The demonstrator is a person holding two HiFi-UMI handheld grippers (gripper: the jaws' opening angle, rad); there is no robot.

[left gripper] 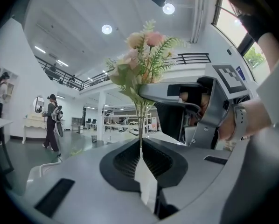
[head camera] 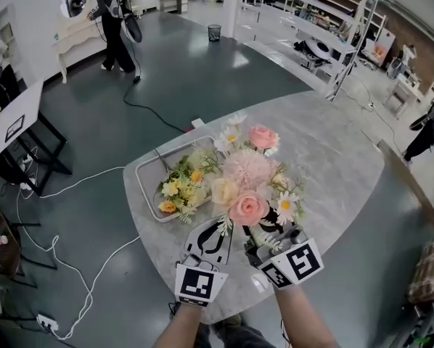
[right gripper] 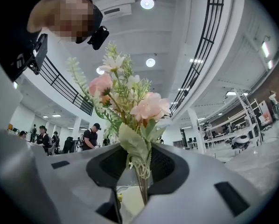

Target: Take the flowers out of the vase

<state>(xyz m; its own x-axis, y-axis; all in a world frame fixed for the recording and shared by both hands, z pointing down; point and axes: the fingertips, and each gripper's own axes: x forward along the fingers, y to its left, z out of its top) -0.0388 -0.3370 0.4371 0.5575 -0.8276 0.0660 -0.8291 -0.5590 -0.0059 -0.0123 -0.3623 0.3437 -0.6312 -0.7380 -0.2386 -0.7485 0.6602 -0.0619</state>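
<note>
A bunch of pink, cream and white artificial flowers (head camera: 247,171) is held up over the grey marble table (head camera: 333,165), just above both grippers. My left gripper (head camera: 218,229) is shut on one thin green stem (left gripper: 140,125), whose pink blooms and fern (left gripper: 144,45) rise ahead of it. To its right, my right gripper (head camera: 266,236) is shut on a thicker cluster of stems and a leaf (right gripper: 139,167), topped by pink flowers and a white daisy (right gripper: 125,97). No vase shows in any view; the blooms hide what is under them.
A white tray (head camera: 146,183) with yellow flowers (head camera: 177,188) lies on the table's left part. Cables (head camera: 93,187) run over the dark floor at the left. A person (head camera: 115,27) stands far back by a white console, and shelving (head camera: 326,35) lines the right.
</note>
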